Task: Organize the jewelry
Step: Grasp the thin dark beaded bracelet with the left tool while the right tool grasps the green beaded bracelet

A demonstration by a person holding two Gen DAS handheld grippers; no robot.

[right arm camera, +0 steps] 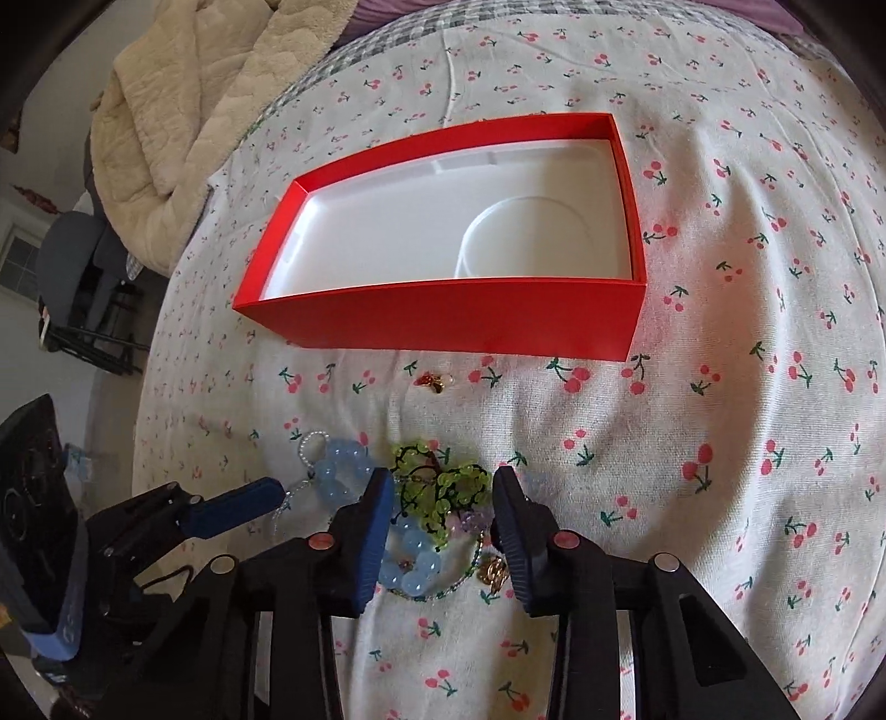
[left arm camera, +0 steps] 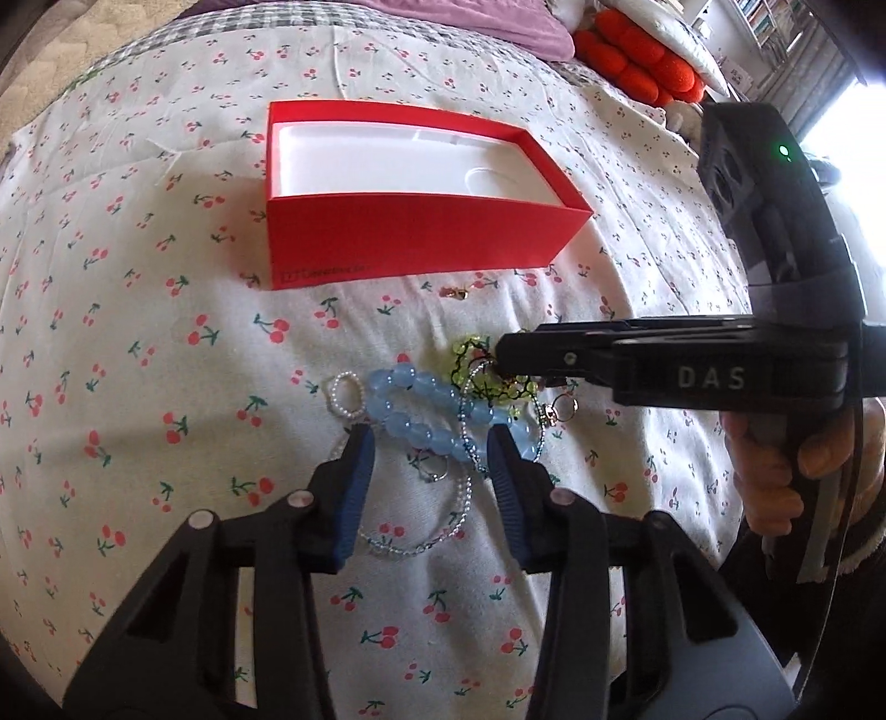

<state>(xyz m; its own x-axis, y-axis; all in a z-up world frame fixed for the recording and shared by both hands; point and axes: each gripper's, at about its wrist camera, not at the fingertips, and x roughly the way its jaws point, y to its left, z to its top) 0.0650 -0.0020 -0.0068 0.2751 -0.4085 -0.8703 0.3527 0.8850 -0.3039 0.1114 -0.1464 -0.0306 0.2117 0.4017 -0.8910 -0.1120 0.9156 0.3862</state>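
An open red box (left arm camera: 410, 243) with a white empty inside (right arm camera: 387, 232) stands on the cherry-print cloth. In front of it lies a tangled pile of jewelry: a blue bead bracelet (left arm camera: 415, 410), a green bead piece (right arm camera: 443, 487), a small pearl ring (left arm camera: 346, 393), a thin bead necklace (left arm camera: 437, 531) and gold rings (right arm camera: 493, 570). My left gripper (left arm camera: 432, 437) is open, its fingers either side of the blue bracelet. My right gripper (right arm camera: 443, 482) is open, straddling the green piece; in the left wrist view its tip (left arm camera: 506, 354) is over the green beads.
A small gold and red earring (right arm camera: 434, 381) lies alone between pile and box. A beige blanket (right arm camera: 183, 94) lies at the far left, orange and white plush cushions (left arm camera: 637, 50) at the far right. The cloth (left arm camera: 111, 332) covers a bed.
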